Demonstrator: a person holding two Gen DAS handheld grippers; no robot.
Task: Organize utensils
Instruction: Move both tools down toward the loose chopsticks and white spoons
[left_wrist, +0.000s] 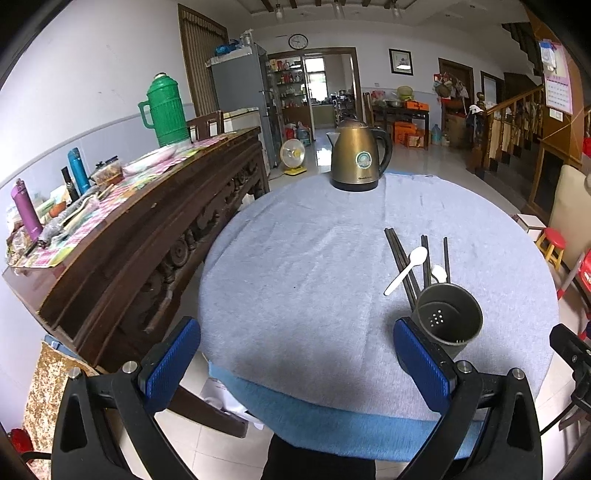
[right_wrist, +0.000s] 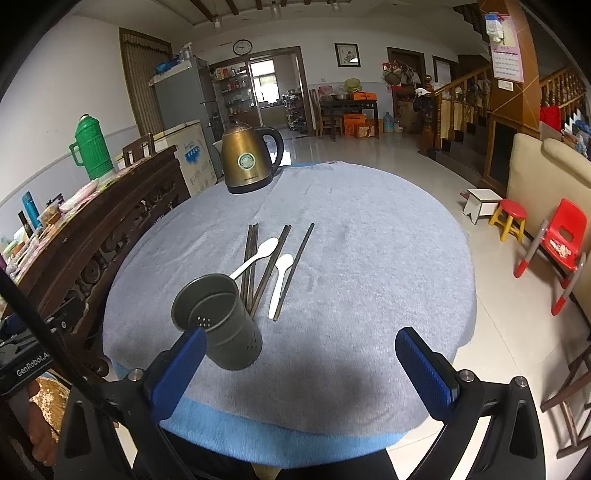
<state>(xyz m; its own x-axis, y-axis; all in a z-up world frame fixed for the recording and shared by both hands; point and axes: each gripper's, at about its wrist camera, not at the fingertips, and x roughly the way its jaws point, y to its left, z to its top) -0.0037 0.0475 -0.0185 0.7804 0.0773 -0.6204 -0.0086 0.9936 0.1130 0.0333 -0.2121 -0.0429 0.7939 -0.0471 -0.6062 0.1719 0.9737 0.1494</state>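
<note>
A dark metal utensil holder (left_wrist: 447, 316) (right_wrist: 218, 320) stands upright and empty on the round table with a grey cloth (left_wrist: 303, 266) (right_wrist: 369, 258). Behind it lie several dark chopsticks (left_wrist: 400, 266) (right_wrist: 269, 269) and two white plastic spoons (left_wrist: 406, 270) (right_wrist: 281, 282). My left gripper (left_wrist: 297, 354) is open and empty at the table's near edge, left of the holder. My right gripper (right_wrist: 301, 362) is open and empty, with the holder just beyond its left finger (right_wrist: 181, 373).
A brass electric kettle (left_wrist: 360, 155) (right_wrist: 249, 158) stands at the table's far side. A carved wooden sideboard (left_wrist: 147, 229) with a green thermos (left_wrist: 164, 110) and bottles runs along the left. Small stools and a red chair (right_wrist: 557, 243) stand right of the table.
</note>
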